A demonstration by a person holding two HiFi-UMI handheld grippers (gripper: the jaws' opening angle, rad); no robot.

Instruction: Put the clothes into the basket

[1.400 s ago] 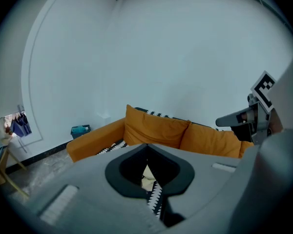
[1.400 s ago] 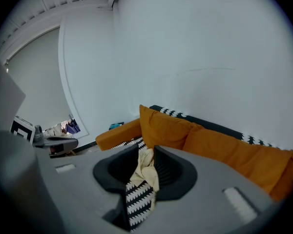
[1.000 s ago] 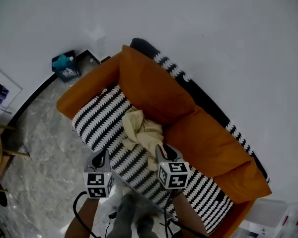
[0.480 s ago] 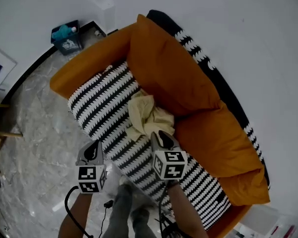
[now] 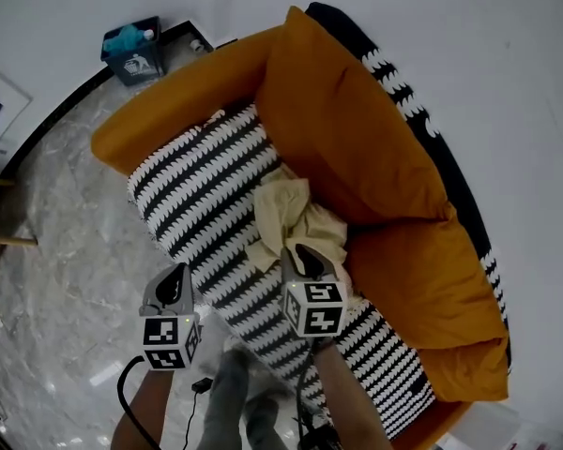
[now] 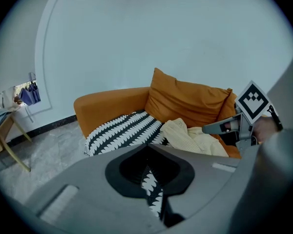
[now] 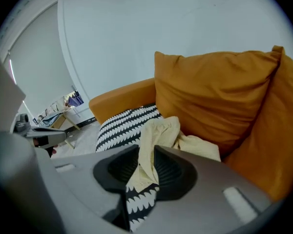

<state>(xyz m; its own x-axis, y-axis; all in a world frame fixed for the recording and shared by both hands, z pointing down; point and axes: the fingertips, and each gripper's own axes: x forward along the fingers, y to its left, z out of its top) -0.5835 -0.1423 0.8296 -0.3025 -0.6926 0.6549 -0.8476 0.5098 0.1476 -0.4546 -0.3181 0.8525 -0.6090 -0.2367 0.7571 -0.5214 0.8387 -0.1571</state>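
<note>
**Head view** — the crumpled pale-yellow cloth garment (image 5: pixel 296 216) lies on the black-and-white striped seat cushion (image 5: pixel 202 181) of the orange fabric sofa (image 5: pixel 174 111), against its orange back cushion (image 5: pixel 352 129). Your right gripper (image 5: pixel 305 254) is at the garment's 6 o'clock edge. Your left gripper (image 5: pixel 175 279) is at 8 o'clock from the garment, near the seat's front edge.

**Left gripper view** — your jaws stand narrowly parted, and only striped fabric shows through the slit.

**Right gripper view** — your jaws stand partly open. A fold of the garment shows in the gap toward 12 o'clock, and the pads are not pressed on it.
</note>
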